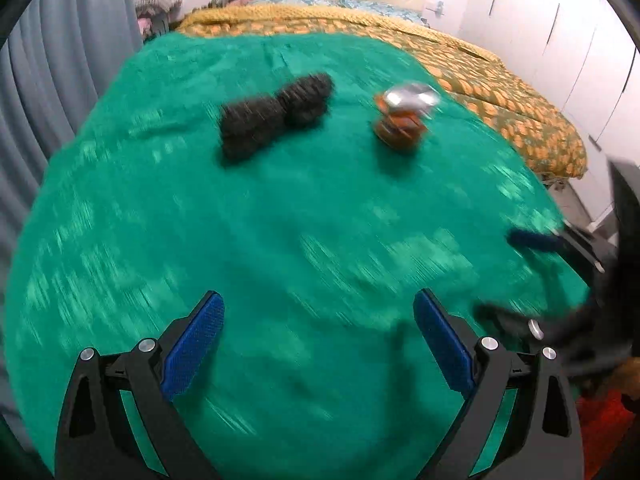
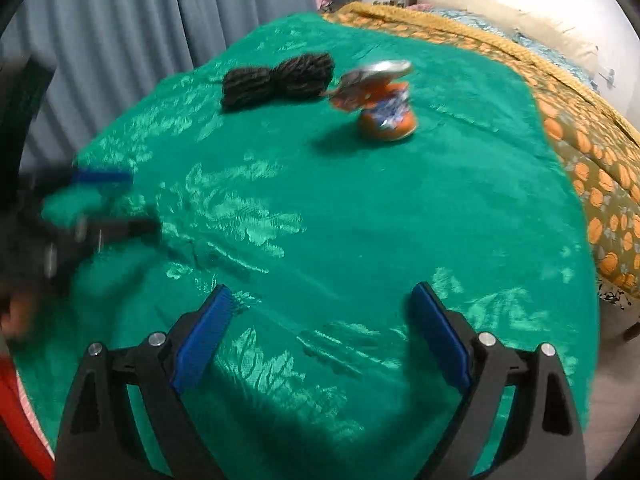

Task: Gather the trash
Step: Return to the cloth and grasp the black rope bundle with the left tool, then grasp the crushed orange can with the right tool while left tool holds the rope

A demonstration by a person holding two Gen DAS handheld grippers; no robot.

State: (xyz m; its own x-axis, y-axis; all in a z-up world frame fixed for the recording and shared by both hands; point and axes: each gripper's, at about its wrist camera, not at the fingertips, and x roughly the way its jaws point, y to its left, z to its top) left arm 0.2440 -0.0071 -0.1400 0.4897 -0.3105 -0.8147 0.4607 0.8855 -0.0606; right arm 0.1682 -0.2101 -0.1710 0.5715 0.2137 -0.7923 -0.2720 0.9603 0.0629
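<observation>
1. Nearest the cameras, the left gripper (image 1: 318, 308) and right gripper (image 2: 322, 300) hover with jaws spread, empty, above the green cloth (image 2: 360, 220).
2. Far ahead, a crushed orange can (image 2: 382, 100) stands upright, slightly right of both.
3. Just left of it lies a black yarn bundle (image 2: 278, 78).

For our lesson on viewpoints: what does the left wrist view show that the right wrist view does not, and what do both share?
Only the left wrist view shows white cupboard doors at right. Only the right wrist view shows the grey curtain spanning its top left. Both show the green cloth, the crushed orange can, the dark yarn bundle, and open, empty tongs: left, right.
</observation>
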